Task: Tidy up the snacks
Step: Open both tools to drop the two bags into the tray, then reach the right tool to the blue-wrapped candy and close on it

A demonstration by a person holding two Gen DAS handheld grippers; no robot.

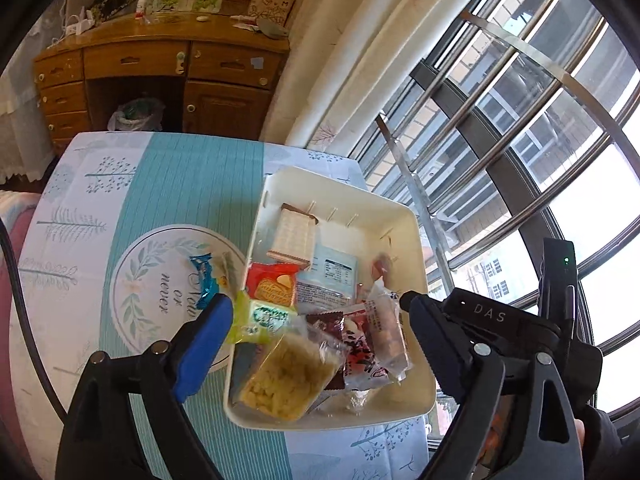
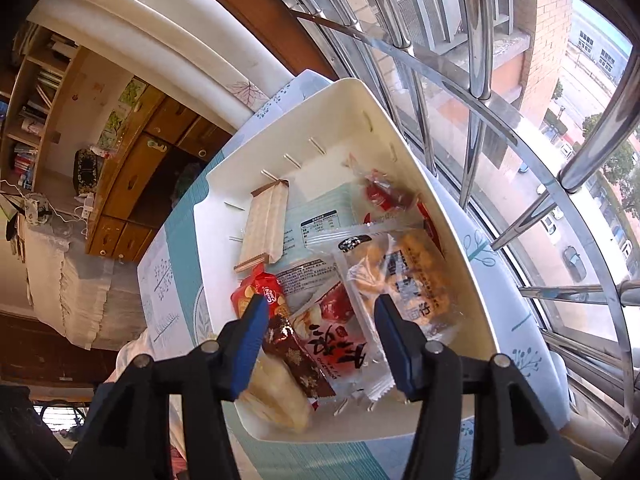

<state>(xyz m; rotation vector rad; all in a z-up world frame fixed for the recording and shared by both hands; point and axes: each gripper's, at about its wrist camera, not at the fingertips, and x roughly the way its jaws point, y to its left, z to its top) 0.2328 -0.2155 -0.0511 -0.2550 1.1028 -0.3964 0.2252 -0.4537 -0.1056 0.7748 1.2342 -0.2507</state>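
Observation:
A white plastic bin (image 1: 416, 280) (image 2: 460, 240) on the table holds several wrapped snacks: a wafer pack (image 1: 292, 236) (image 2: 266, 224), a red cookie pack (image 1: 272, 282) (image 2: 262, 294), a clear pack of yellow puffed rice (image 1: 286, 380), a red-and-white packet (image 2: 340, 344) and a clear biscuit pack (image 2: 404, 276). A green-yellow packet (image 1: 260, 318) hangs over the bin's left rim. A blue candy (image 1: 204, 276) lies on the table left of the bin. My left gripper (image 1: 316, 308) is open above the bin. My right gripper (image 2: 320, 308) is open and empty above the snacks; it also shows in the left wrist view (image 1: 440, 320).
The table has a teal and white patterned cloth (image 1: 160, 184). A window with metal bars (image 1: 520, 120) runs along the right. A wooden desk (image 1: 160, 72) stands behind the table.

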